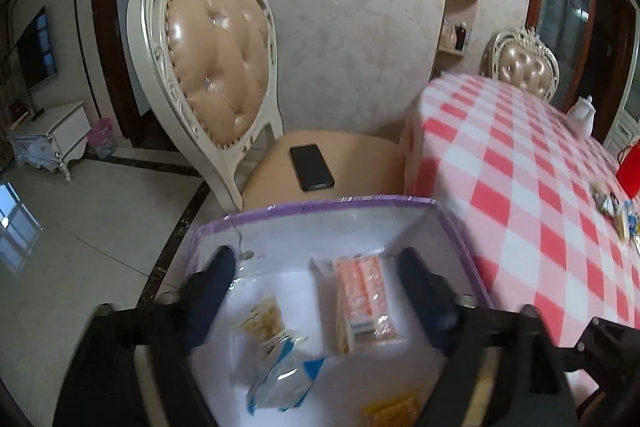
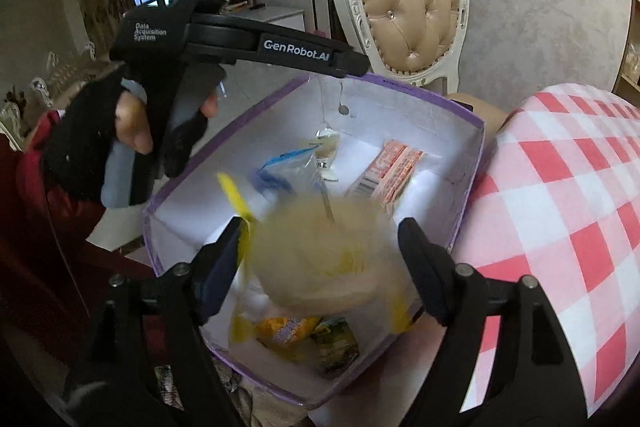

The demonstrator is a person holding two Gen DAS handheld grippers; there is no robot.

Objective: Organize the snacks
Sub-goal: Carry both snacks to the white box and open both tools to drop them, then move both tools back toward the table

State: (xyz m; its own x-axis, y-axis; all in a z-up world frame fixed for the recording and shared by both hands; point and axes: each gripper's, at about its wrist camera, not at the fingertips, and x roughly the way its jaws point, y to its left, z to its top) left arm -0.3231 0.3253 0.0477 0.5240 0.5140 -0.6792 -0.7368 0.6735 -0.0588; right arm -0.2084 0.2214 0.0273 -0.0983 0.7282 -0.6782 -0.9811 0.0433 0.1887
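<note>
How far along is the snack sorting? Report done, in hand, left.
Done: the orange packet and several others lie in the purple-rimmed box. In hand: a blurred yellow-trimmed snack bag sits between the right gripper's open jaws, above the box. Left: loose snacks on the checked table.

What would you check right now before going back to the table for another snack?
1. Right gripper open: ok, pads apart.
2. Blurred yellow-edged snack bag released: cannot tell, it is motion-blurred between the fingers.
3. Left gripper empty: ok, nothing between its fingers.
4. Purple-rimmed box has room: ok, white floor shows.
5. Orange packet inside the box: ok.
6. More snacks left on the checked tablecloth: ok, some lie at the far edge.
</note>
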